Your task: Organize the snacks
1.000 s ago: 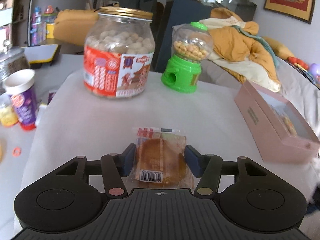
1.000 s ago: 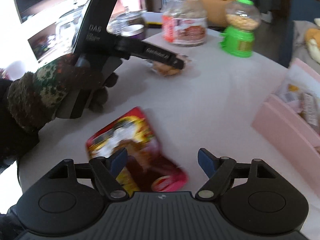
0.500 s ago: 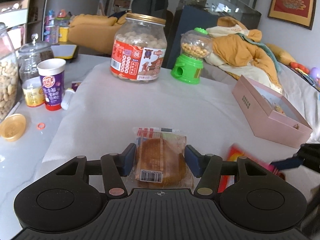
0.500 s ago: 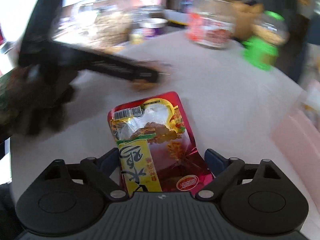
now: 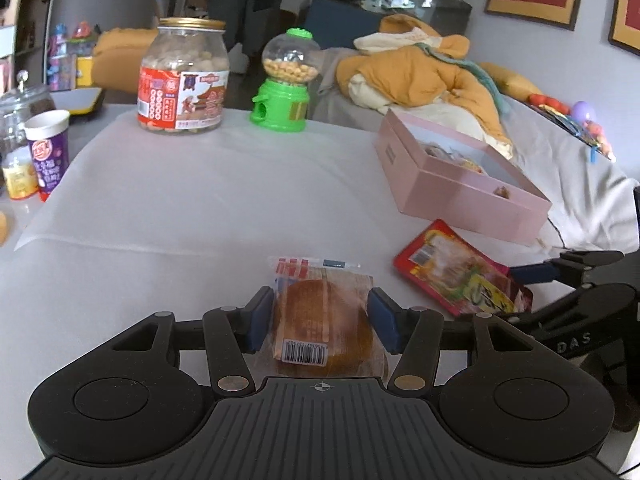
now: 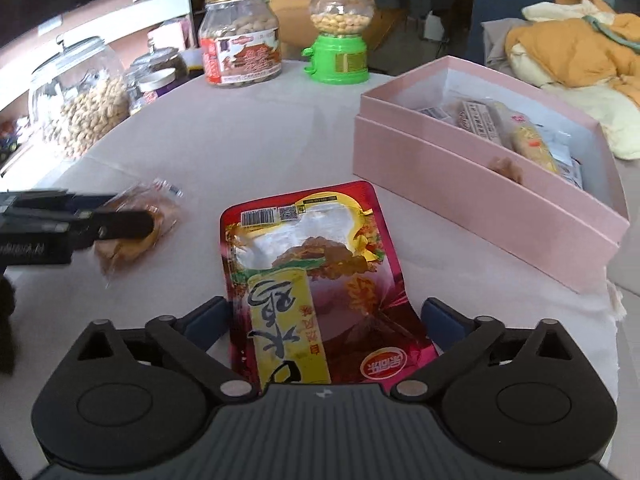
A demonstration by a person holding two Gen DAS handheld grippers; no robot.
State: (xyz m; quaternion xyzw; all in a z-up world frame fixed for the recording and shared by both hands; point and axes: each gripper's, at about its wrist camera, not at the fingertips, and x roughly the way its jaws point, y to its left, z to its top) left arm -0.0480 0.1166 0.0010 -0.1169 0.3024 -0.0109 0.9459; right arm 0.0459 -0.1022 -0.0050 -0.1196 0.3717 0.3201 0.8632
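Two snacks: we see a wrapped cake [image 5: 326,328] and a red pouch [image 6: 316,280] on the white cloth [image 5: 200,200].
Left gripper [image 5: 322,320]: we hold the cake clamped between its blue pads.
Right gripper [image 6: 326,320]: its jaws have just been opening; they stand wide around the pouch's near end, and we cannot tell whether they touch it.
Pink box [image 6: 480,184]: open, just right of the pouch, with packets inside.
Far edge: nut jar [image 5: 182,76], green dispenser [image 5: 284,92].

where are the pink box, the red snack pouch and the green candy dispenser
pink box [image 6: 472,184]: right wrist view, near side wall
red snack pouch [image 6: 312,248]: right wrist view, clear window
green candy dispenser [image 5: 280,108]: left wrist view, green base
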